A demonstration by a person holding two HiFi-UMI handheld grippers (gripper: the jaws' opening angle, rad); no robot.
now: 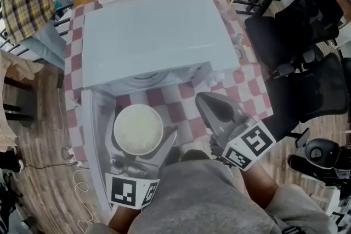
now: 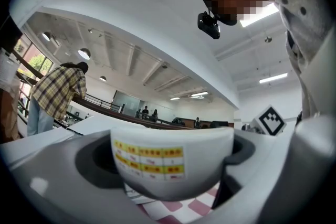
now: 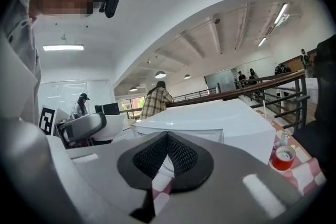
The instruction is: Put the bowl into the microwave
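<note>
With my left gripper (image 2: 173, 168) clamped round the bowl (image 1: 137, 130) and my right gripper (image 3: 167, 157) pinched together empty, I reckon carrying it level into the open microwave (image 1: 153, 35) comes next.

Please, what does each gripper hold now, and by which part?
The left gripper holds the round white bowl by two opposite sides of its wall. The right gripper, shut, holds nothing.
</note>
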